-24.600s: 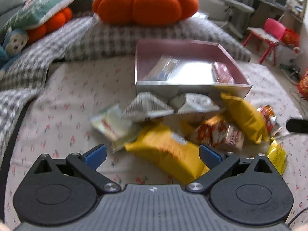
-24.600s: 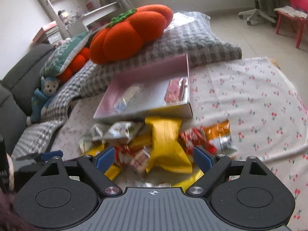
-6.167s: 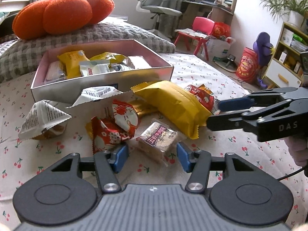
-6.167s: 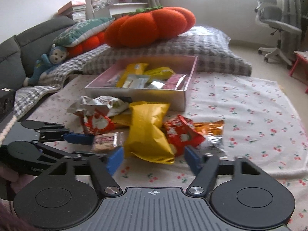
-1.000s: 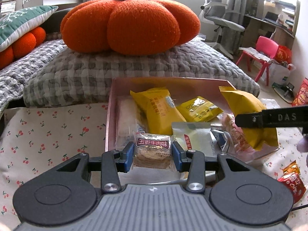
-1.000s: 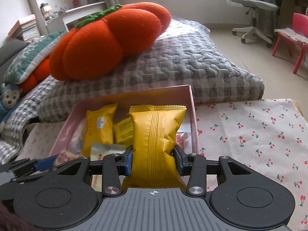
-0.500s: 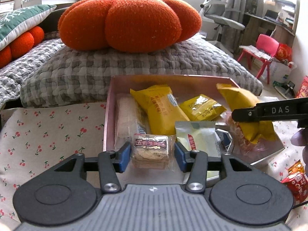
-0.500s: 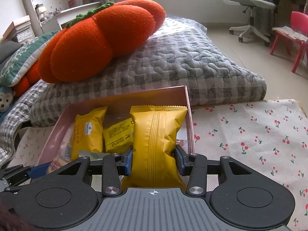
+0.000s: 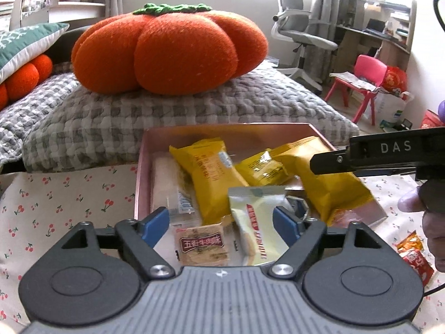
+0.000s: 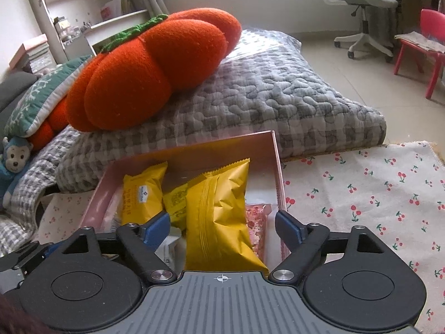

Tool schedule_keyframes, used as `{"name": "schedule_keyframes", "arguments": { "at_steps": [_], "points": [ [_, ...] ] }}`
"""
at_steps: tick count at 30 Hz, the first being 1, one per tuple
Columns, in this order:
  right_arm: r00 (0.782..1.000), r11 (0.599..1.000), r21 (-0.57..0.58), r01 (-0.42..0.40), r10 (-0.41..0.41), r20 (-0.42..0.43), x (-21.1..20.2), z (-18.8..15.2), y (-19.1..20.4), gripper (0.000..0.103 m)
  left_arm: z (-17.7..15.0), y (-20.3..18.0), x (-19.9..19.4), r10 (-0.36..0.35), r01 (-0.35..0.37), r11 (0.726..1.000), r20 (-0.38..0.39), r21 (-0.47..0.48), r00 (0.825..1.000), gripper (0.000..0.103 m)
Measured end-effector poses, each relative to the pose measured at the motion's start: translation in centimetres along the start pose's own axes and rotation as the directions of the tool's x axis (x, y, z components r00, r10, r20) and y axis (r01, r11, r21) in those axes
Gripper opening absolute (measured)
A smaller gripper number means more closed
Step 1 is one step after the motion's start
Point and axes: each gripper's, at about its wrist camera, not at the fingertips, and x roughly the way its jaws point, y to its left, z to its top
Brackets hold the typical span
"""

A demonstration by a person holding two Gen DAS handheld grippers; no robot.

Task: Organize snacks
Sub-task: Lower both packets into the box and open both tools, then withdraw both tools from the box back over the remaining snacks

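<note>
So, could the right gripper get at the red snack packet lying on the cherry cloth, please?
Probably yes: the red snack packet lies uncovered on the cloth outside the pink box, and the right gripper, jaws opening and pads off the yellow bag, is free.

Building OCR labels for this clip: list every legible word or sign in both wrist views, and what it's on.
"DAS": side of the right claw, in the left wrist view.
"五香牛肉味": dark red band on the clear-wrapped biscuit packet between the left claw's fingers.
Print on the yellow snack bags, the white packet and the red wrapper: too blurred to read.
</note>
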Motion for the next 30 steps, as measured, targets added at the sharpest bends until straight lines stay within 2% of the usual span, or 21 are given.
{"name": "schedule_keyframes", "arguments": {
  "at_steps": [15, 30],
  "points": [
    [0.999, 1.000, -0.024, -0.018, 0.019, 0.050, -5.3, 0.0, 0.5, 0.097, -0.1, -1.9, -4.2, 0.041, -0.042, 0.999, 0.037, 0.029, 0.998, 0.101],
    [0.998, 0.997, -0.066, -0.028, 0.032, 0.054, -11.7, -3.9, -0.8, 0.098, -2.7, -3.6, -8.1, 0.065, -0.064, 0.998, -0.024, 0.029, 0.998, 0.103]
  ]
}}
